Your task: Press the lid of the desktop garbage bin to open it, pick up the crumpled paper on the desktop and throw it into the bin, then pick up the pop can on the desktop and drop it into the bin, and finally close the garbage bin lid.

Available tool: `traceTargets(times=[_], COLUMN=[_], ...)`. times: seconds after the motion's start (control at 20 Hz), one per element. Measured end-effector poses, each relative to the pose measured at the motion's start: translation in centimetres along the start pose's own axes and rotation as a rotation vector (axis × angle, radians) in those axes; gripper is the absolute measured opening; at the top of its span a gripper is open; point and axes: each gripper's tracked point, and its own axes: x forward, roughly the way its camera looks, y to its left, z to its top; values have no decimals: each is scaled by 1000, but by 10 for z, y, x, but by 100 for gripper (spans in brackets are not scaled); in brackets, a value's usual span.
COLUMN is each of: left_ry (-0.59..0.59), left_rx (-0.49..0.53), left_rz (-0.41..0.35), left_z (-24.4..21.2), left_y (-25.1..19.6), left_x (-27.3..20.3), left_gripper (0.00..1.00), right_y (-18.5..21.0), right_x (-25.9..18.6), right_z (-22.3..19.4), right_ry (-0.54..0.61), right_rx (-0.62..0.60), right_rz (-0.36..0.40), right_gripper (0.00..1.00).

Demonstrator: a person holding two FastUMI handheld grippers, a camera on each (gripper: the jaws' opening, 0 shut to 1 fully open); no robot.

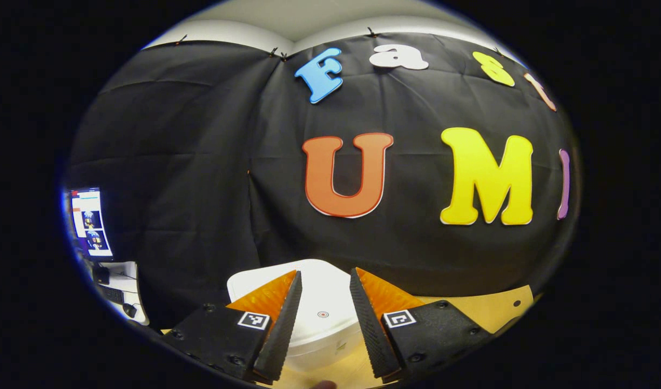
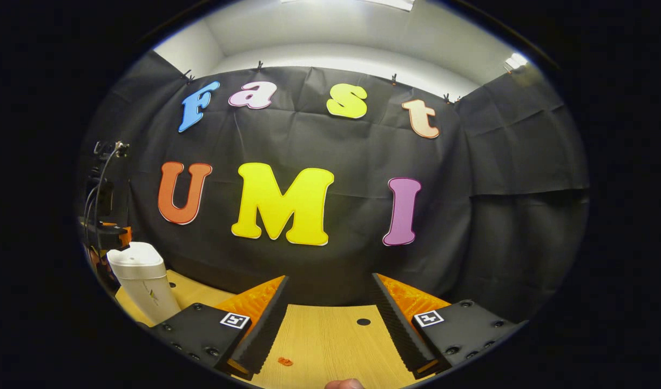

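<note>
The white garbage bin (image 1: 319,310), lid shut, stands upright low in the left gripper view's centre and at the lower left of the right gripper view (image 2: 141,281).

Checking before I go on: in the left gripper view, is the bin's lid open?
No, the white lid lies flat and closed on the bin, seen between the left gripper's open fingers.

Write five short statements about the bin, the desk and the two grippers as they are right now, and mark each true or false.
1. The garbage bin lid is shut. True.
2. The left gripper is clamped on the bin. False: its fingers stand apart above the lid, holding nothing.
3. The right gripper is open over bare wooden desktop. True.
4. In the right gripper view, the bin stands to the right of the fingers. False: it stands at the left.
5. A small orange scrap lies on the desktop near the right gripper. True.
</note>
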Motion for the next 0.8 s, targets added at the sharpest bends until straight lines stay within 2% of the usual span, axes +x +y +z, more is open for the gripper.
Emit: traceTargets(times=[0.25, 0.45, 0.55, 0.65, 0.8], left_ry=[80, 128, 136, 159, 175], left_rx=[-35, -57, -60, -68, -62], left_rz=[73, 104, 109, 100, 118], left_z=[-26, -42, -46, -53, -58], left_y=[8, 12, 11, 9, 9], left_x=[17, 22, 25, 28, 27], left_gripper=[36, 26, 12, 4, 3], right_y=[2, 4, 7, 11, 15], right_x=[4, 9, 11, 13, 17], right_z=[-2, -4, -5, -6, -11], right_ry=[6, 13, 15, 17, 26], right_rx=[-16, -19, -14, -15, -14], right_rz=[8, 16, 20, 28, 39], right_gripper=[94, 94, 94, 94, 94])
